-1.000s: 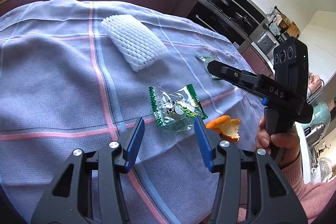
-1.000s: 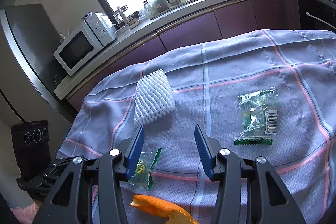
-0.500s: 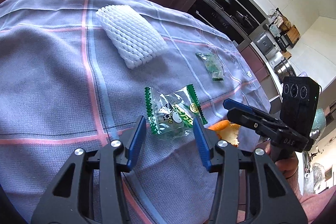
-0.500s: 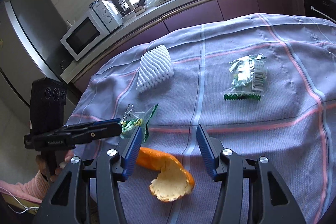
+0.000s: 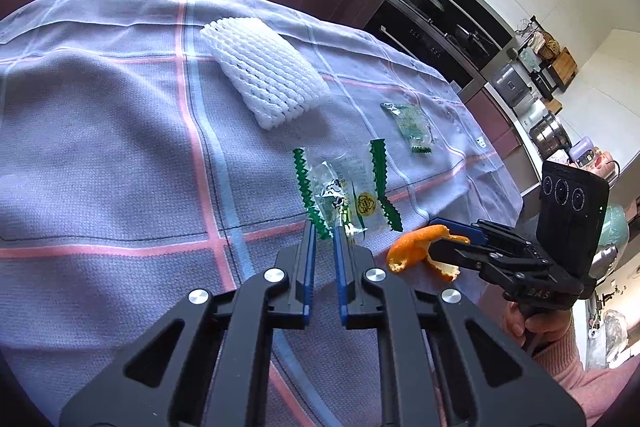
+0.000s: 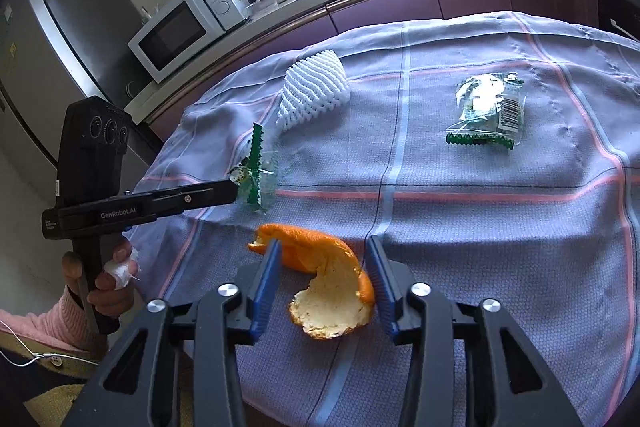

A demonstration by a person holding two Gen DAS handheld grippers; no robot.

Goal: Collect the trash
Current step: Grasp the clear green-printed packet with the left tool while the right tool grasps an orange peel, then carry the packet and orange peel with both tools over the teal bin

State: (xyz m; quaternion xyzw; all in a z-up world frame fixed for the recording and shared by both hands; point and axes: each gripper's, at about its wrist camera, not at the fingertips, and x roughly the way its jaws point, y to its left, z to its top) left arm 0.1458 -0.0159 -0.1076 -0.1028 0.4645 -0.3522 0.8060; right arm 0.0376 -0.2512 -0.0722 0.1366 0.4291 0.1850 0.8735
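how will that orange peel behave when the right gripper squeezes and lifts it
The orange peel is a thin curled strip, so it probably flexes rather than resists. It looks light, likely lifting easily. The right gripper, whose jaws have just been closing, straddles its curl, so the arch may flatten or tear.

**A cloth-covered table and the litter on it**

A table draped in a pale lilac woven cloth with pink and light-blue stripes (image 5: 120,155) fills most of both views. On it, at upper centre of the left wrist view, lies a white foam mesh fruit sleeve (image 5: 264,75). Right of centre lies a small clear wrapper with green print and a barcode (image 6: 488,107). Low in the right wrist view, a curled piece of orange peel (image 6: 324,279) rests on the cloth.
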